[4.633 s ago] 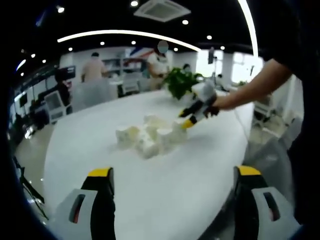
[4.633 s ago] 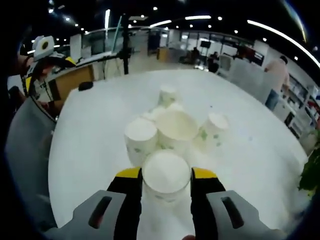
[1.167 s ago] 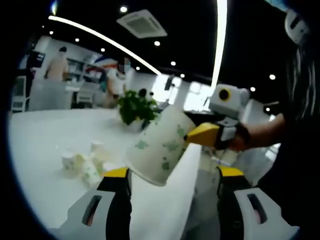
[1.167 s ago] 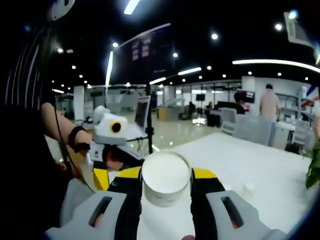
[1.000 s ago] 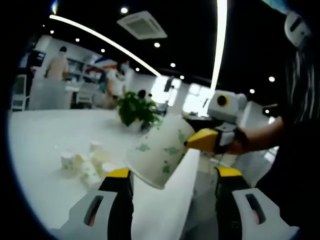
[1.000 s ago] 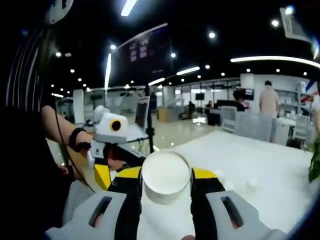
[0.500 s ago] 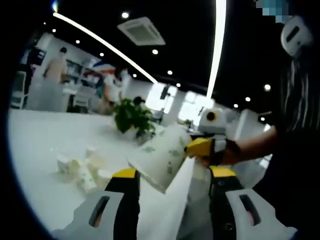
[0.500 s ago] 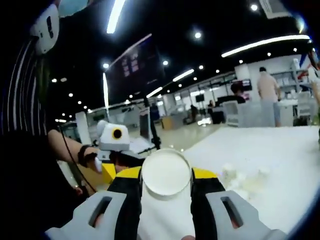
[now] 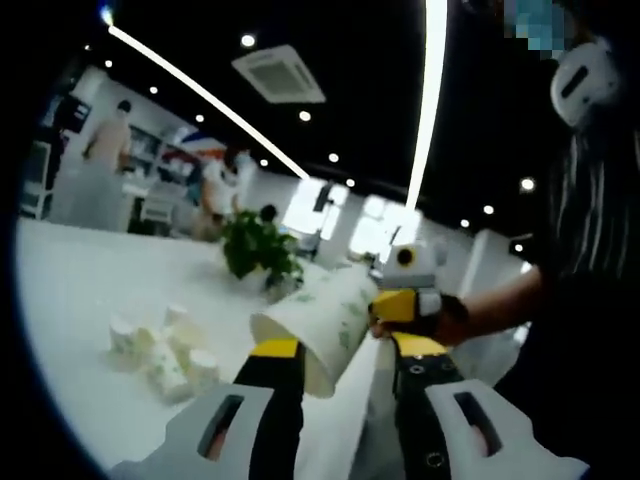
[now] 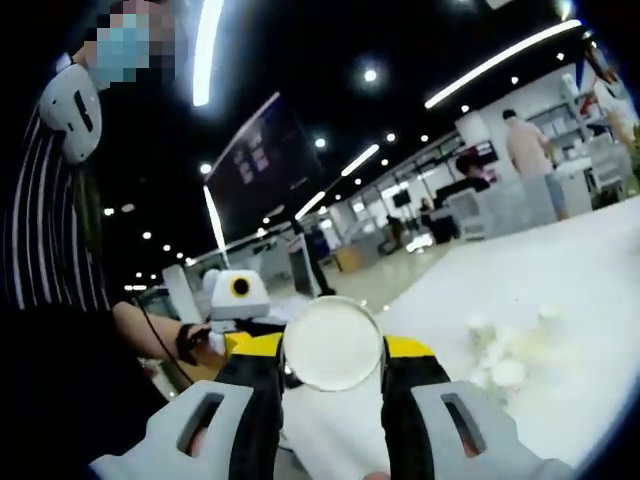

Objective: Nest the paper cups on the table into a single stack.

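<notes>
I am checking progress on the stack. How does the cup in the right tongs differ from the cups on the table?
The held cup is lifted off the table and tipped on its side; the loose cups rest on the table in a small cluster.
The held cup is clamped by the right tongs; nothing grips the loose cups.
All look like white paper cups.

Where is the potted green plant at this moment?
In the left gripper view the potted green plant stands on the white table, left of centre, beyond the loose paper cups and behind the held paper cup.
</notes>
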Demonstrator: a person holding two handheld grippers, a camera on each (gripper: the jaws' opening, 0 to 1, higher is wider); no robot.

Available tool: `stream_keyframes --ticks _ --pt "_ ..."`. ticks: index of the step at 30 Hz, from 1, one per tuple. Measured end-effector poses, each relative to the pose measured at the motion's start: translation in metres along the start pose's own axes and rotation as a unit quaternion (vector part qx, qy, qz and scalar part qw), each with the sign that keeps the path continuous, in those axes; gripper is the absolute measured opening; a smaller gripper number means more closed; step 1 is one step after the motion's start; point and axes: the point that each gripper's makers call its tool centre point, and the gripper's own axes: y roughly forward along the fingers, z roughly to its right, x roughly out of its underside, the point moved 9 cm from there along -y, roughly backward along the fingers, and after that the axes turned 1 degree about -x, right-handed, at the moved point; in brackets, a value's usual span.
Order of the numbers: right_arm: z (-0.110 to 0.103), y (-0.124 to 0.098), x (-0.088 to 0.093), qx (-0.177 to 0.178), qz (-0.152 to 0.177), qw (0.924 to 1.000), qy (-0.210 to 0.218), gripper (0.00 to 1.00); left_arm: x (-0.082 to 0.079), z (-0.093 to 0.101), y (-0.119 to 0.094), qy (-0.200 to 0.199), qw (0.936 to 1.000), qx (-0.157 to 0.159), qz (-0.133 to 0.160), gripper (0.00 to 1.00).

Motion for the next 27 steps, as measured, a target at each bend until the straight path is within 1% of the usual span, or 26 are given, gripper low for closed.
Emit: stream_keyframes --ticks 2,4,9,12,13,19,23,27 --pt "0.0 0.0 0.001 -0.002 -0.003 1.0 0.001 0.34 -0.002 0.0 0.0 0.003 1.0 -0.001 0.006 0.31" --pt "-0.001 0.0 0.001 -0.005 -0.002 1.0 0.0 0.34 -0.003 0.0 -0.001 0.009 0.9999 -0.003 0.007 0.29" --pt "-0.002 0.001 0.003 -0.018 0.005 0.9996 0.019 0.34 -0.005 0.002 -0.003 0.005 0.9999 0.0 0.012 0.26" --pt "-0.004 0.001 0.004 -0.028 0.009 0.9991 0.03 0.34 -0.007 0.005 -0.006 -0.007 0.9998 0.011 0.014 0.24" --pt "-0.005 0.001 0.004 -0.032 0.012 0.9988 0.034 0.34 -0.008 0.005 -0.007 -0.005 0.9998 0.012 0.016 0.23" --pt "-0.01 0.002 0.006 -0.051 0.009 0.9976 0.046 0.34 -0.012 0.008 -0.01 -0.005 0.9995 0.022 0.021 0.12" --pt "-0.012 0.001 0.007 -0.057 0.009 0.9972 0.048 0.34 -0.014 0.01 -0.01 -0.014 0.9991 0.032 0.024 0.1" --pt "-0.014 0.001 0.008 -0.063 0.005 0.9966 0.053 0.34 -0.014 0.013 -0.01 -0.027 0.9984 0.045 0.021 0.07"
